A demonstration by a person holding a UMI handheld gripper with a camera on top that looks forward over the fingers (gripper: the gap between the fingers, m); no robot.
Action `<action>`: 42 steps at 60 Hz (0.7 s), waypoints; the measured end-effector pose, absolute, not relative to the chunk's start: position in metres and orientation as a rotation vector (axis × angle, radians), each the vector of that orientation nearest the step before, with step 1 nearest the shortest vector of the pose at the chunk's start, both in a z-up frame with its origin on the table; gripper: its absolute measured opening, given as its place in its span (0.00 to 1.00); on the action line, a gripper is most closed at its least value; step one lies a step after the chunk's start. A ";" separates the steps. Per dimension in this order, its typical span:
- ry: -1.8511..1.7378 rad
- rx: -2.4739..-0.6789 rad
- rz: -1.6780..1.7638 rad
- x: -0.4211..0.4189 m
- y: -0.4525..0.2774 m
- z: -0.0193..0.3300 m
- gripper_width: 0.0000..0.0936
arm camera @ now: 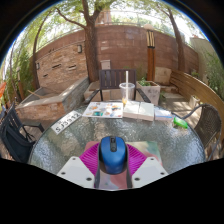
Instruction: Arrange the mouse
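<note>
A blue computer mouse (112, 152) with a dark scroll wheel sits lengthwise between my two fingers, nose pointing away from me. My gripper (112, 162) is shut on it, with the magenta pads (91, 156) pressing both of its sides. The mouse is over the near part of a round glass table (172, 142). I cannot tell whether its underside touches the glass.
Beyond the fingers on the table lie open books or papers (106, 110), a white cup (127, 91), a clear container (148, 95), a remote (65, 122) to the left and a green object (180, 123) to the right. A dark chair (14, 132) stands at the left.
</note>
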State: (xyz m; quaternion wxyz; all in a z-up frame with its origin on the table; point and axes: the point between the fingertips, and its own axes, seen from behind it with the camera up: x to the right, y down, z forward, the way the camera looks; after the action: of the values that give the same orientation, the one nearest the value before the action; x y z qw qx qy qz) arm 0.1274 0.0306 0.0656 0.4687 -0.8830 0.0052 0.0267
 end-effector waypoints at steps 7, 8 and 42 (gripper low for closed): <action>0.007 -2.255 0.047 0.146 0.020 0.011 0.45; 0.002 -2.264 0.053 0.146 0.019 0.007 0.47; -0.024 -2.160 -0.057 0.124 -0.128 0.167 0.91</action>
State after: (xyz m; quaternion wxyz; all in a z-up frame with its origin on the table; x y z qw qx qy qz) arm 0.1238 -0.1280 0.1673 0.4711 -0.8817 -0.0098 -0.0232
